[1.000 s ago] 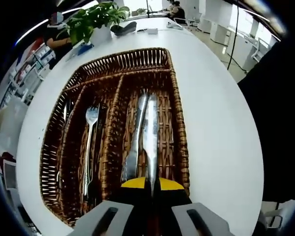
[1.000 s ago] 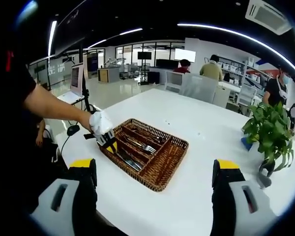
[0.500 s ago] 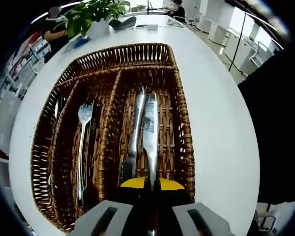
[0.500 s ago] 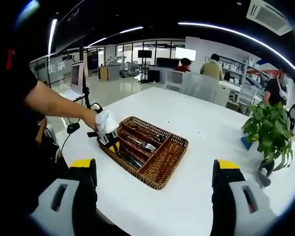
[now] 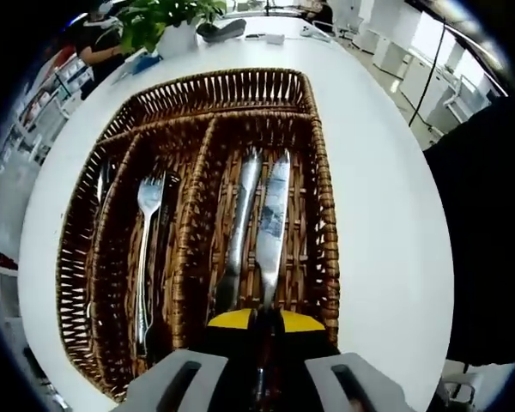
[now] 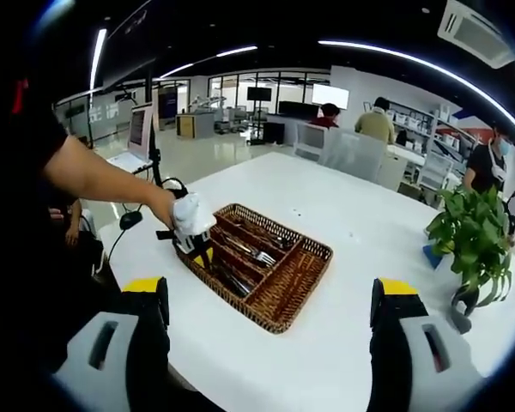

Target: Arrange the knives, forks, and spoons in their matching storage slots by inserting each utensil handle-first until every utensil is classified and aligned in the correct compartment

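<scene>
My brown wicker tray held silver cutlery on a white table; my jaw tips were yellow.

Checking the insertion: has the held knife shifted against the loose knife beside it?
Yes. The held steel knife has tilted, its tip swinging away from the loose steel knife.

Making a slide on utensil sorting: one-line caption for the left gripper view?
Left gripper holds a knife in the wicker tray's right slot beside another knife; a fork lies further left.
</scene>
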### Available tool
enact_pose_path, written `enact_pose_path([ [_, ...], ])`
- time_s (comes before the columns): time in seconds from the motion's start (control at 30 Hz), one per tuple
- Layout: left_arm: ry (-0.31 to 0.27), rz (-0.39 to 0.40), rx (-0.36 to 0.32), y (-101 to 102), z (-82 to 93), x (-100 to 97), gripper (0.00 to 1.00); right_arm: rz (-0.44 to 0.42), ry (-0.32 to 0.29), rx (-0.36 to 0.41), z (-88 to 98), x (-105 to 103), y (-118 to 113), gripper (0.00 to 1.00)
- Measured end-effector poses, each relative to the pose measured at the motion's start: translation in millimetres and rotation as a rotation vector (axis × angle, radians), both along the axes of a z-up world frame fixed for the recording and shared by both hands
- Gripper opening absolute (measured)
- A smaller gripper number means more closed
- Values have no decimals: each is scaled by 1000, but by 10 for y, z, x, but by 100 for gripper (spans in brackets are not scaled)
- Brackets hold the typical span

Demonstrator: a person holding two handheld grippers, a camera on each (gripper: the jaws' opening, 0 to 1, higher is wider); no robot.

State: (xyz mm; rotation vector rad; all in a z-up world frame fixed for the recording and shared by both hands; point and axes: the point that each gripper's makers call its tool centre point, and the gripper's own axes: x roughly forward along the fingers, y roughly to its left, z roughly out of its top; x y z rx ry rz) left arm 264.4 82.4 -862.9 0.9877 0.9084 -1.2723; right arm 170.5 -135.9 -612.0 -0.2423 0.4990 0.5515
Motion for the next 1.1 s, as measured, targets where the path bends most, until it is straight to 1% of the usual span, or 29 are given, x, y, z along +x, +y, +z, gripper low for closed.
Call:
enact_pose_path([
  [0.03, -6, -6, -15, -5, 18, 2, 19, 4, 0, -1, 2, 6, 8, 99],
  [0.07, -9, 36, -42, 3, 82, 17, 20, 10, -1, -5, 1, 16, 16, 99],
  [0.1, -4, 51, -55, -2, 110, 12, 21, 15, -2, -8, 1, 22, 22, 99],
  [0.13, -5, 74, -112, -38, 207, 24, 21, 20, -1, -11, -3, 32, 31, 99],
  [0.17, -16, 89, -133, -37, 267, 47, 22, 23, -2, -12, -3, 41, 38, 99],
  [0.2, -42, 116, -160, -16, 356, 100, 25, 25, -3, -12, -1, 48, 45, 99],
  [0.23, -51, 133, -187, -18, 424, 123, 30, 29, -4, -9, 6, 61, 60, 99],
  [0.3, -71, 204, -291, -27, 645, 184, 42, 36, -8, -1, 16, 82, 93, 99],
  [0.37, -74, 257, -355, -6, 799, 208, 52, 43, -6, 8, 5, 109, 129, 99],
  [0.4, -78, 287, -395, 20, 901, 212, 58, 45, -6, 12, -1, 119, 140, 99],
  [0.47, -91, 328, -432, 99, 1034, 199, 65, 50, -7, 17, -21, 148, 163, 99],
  [0.53, -102, 358, -454, 184, 1131, 177, 67, 48, -12, 18, -31, 178, 170, 99],
  [0.6, -121, 414, -487, 296, 1256, 165, 71, 35, -29, 22, -20, 230, 158, 99],
  [0.63, -142, 442, -522, 345, 1351, 166, 74, 34, -28, 28, -23, 245, 158, 99],
  [0.7, -157, 499, -574, 429, 1473, 155, 84, 30, -28, 38, -39, 281, 157, 99],
  [0.73, -161, 512, -583, 450, 1492, 156, 88, 26, -27, 36, -61, 304, 144, 99],
  [0.77, -174, 553, -600, 513, 1539, 154, 93, 26, -27, 34, -78, 315, 140, 99],
  [0.8, -187, 576, -607, 555, 1564, 148, 100, 25, -26, 32, -98, 328, 133, 99],
  [0.83, -201, 613, -616, 616, 1607, 115, 100, 19, -19, 29, -130, 348, 118, 99],
  [0.9, -199, 639, -632, 672, 1638, 55, 100, 16, -14, 33, -170, 360, 109, 99],
  [0.93, -197, 655, -636, 714, 1652, -3, 100, 5, 10, 29, -238, 359, 89, 99],
  [0.97, -207, 667, -638, 744, 1668, -34, 100, 5, 25, 9, -314, 354, 62, 99],
  [1.03, -233, 689, -638, 824, 1687, -92, 100, 3, 25, 3, -368, 349, 45, 99],
  [1.1, -232, 719, -639, 892, 1684, -152, 100, -3, 31, 8, -414, 328, 23, 99],
])
